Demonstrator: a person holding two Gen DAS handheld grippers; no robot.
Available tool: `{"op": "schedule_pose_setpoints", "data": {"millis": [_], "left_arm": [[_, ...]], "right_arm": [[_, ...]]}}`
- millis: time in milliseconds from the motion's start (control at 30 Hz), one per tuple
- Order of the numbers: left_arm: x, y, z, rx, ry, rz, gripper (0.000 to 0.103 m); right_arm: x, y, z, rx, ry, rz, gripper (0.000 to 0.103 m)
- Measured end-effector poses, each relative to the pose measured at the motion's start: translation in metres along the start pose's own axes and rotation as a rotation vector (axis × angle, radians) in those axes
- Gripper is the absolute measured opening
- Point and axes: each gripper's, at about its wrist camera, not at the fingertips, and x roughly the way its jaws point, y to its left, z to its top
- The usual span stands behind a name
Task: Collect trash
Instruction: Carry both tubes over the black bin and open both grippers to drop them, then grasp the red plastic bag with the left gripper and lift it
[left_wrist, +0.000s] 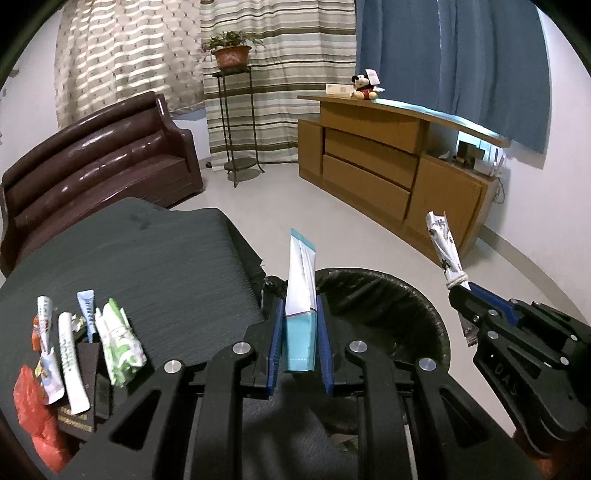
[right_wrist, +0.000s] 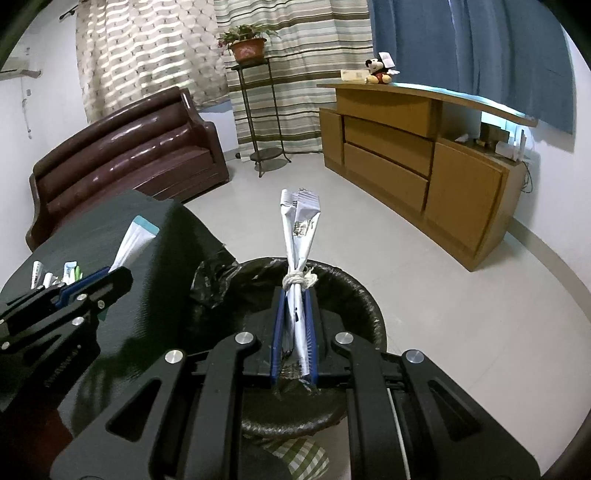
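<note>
My left gripper (left_wrist: 300, 301) is shut on a white and teal sachet (left_wrist: 301, 280) and holds it upright over the near rim of the black-lined trash bin (left_wrist: 413, 291). My right gripper (right_wrist: 295, 293) is shut on a white printed wrapper tied with string (right_wrist: 298, 236), upright above the same bin (right_wrist: 364, 295). The right gripper also shows in the left wrist view (left_wrist: 466, 291), and the left gripper in the right wrist view (right_wrist: 110, 273). Several more wrappers and sachets (left_wrist: 88, 339) lie in a pile on the dark table (left_wrist: 147, 258) at the left.
A brown sofa (left_wrist: 99, 162) stands behind the table. A plant stand (left_wrist: 236, 122) and a wooden cabinet (left_wrist: 388, 173) with a plush toy stand at the back. Pale tiled floor (right_wrist: 443, 295) surrounds the bin.
</note>
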Motion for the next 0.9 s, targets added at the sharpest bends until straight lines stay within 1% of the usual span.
{"op": "schedule_pose_setpoints", "data": {"millis": [233,300,367,400,467,600,633,667,700,733,800,867,900], "left_arm": [[0.010,-0.004,0.001,0.025,0.014,0.011,0.019],[0.015,-0.005,0.002,0.015,0.023,0.021,0.019],[0.019,-0.004,0.002,-0.001,0.048,0.012,0.020],[0.020,-0.003,0.003,-0.005,0.053,0.010,0.022],[0.021,-0.001,0.005,-0.018,0.056,0.010,0.038],[0.020,-0.001,0.006,-0.025,0.055,0.008,0.045],[0.019,-0.001,0.007,-0.025,0.055,0.007,0.046],[0.018,-0.001,0.007,-0.026,0.053,0.005,0.049],[0.018,-0.001,0.007,-0.027,0.051,0.005,0.050],[0.017,-0.001,0.007,-0.029,0.047,0.005,0.055],[0.016,-0.002,0.008,-0.034,0.044,0.004,0.057],[0.016,-0.002,0.008,-0.035,0.046,0.004,0.057],[0.016,-0.002,0.008,-0.036,0.046,0.004,0.057]], "right_arm": [[0.012,-0.008,-0.003,0.015,0.016,-0.001,0.012],[0.015,-0.010,-0.003,0.019,0.024,0.002,0.012],[0.018,-0.012,-0.003,0.022,0.028,0.000,0.013],[0.019,-0.010,-0.002,0.024,0.030,-0.001,0.013],[0.022,-0.010,-0.002,0.030,0.034,-0.001,0.013],[0.024,-0.010,-0.001,0.039,0.036,-0.005,0.013],[0.024,-0.010,-0.001,0.041,0.035,-0.006,0.016],[0.023,-0.011,-0.001,0.043,0.031,-0.011,0.024],[0.022,-0.011,-0.001,0.046,0.026,-0.015,0.028],[0.021,-0.012,-0.002,0.047,0.023,-0.018,0.032],[0.020,-0.012,-0.002,0.052,0.020,-0.026,0.035],[0.019,-0.013,-0.003,0.064,0.019,-0.035,0.042],[0.019,-0.014,-0.002,0.071,0.019,-0.038,0.042]]}}
